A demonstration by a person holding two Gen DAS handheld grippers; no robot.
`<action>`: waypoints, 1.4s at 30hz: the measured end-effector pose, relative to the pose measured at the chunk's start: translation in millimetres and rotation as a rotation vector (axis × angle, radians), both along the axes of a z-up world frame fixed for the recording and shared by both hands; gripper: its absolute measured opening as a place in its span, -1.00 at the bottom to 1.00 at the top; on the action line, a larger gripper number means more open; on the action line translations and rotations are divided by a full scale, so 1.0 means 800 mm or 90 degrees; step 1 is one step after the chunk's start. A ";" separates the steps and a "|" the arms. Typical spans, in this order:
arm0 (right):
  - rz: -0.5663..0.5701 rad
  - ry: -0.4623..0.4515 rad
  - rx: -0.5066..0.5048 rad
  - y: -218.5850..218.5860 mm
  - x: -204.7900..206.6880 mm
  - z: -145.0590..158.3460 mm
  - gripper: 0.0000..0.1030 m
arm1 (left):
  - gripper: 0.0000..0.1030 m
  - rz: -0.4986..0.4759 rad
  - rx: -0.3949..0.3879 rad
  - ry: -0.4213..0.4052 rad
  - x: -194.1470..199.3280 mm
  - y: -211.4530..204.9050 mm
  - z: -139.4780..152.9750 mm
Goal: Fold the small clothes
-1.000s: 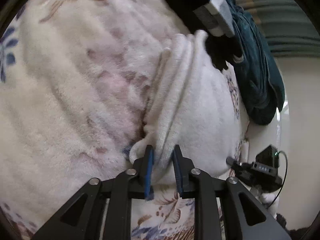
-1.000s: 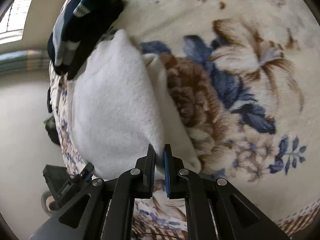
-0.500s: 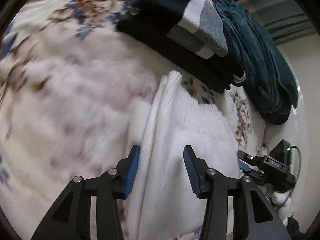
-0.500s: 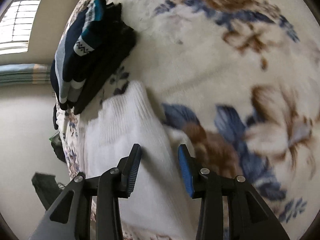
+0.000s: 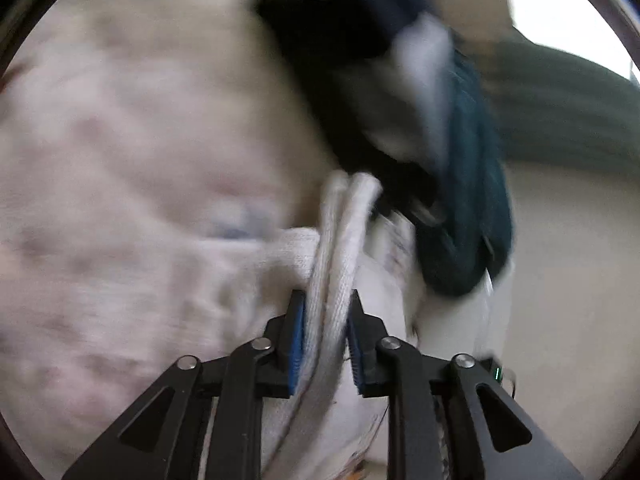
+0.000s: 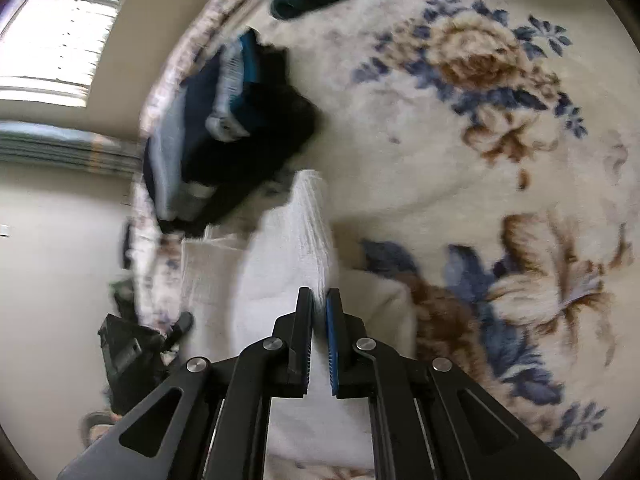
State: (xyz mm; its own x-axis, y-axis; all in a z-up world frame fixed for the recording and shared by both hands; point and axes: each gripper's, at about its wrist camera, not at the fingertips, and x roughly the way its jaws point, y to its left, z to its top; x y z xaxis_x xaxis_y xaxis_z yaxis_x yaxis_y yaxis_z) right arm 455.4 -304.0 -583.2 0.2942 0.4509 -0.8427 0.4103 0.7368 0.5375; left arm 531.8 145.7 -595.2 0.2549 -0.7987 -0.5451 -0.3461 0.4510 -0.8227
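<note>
Pinching the white garment [image 5: 340, 264], left hand-held gripper [image 5: 325, 312] has just closed on its bunched edge. Right hand-held gripper [image 6: 319, 308] likewise has just closed, clamping the same garment on the floral blanket [image 6: 500, 160].

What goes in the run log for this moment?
left hand-held gripper: just closed on white garment folds | right hand-held gripper: just closed on its edge | dark folded stack: beyond

Left gripper [image 5: 326, 322]: matte black linkage arms, silver round-head screws at the pivots, blue ribbed pads [image 5: 297, 332] on the fingers. Right gripper [image 6: 319, 322]: same black arms, silver screws, blue pads [image 6: 331, 336].
</note>
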 end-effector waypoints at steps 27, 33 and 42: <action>0.015 0.068 0.044 -0.018 0.028 -0.028 0.19 | 0.37 -0.122 0.156 -0.089 0.021 0.000 0.062; 0.055 0.081 0.123 -0.025 -0.003 -0.057 0.60 | 0.51 -0.148 0.117 -0.046 -0.033 0.003 0.027; 0.156 0.114 0.269 0.029 -0.011 -0.145 0.91 | 0.61 -0.187 0.076 -0.027 -0.040 -0.035 -0.019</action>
State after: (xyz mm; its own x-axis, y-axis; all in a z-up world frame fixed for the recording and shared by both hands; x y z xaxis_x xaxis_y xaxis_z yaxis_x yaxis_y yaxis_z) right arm 446.5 -280.8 -699.0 0.0055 0.8004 -0.5994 0.3659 0.5563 0.7461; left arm 500.1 117.9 -610.2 0.0470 -0.7730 -0.6327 -0.1535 0.6203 -0.7692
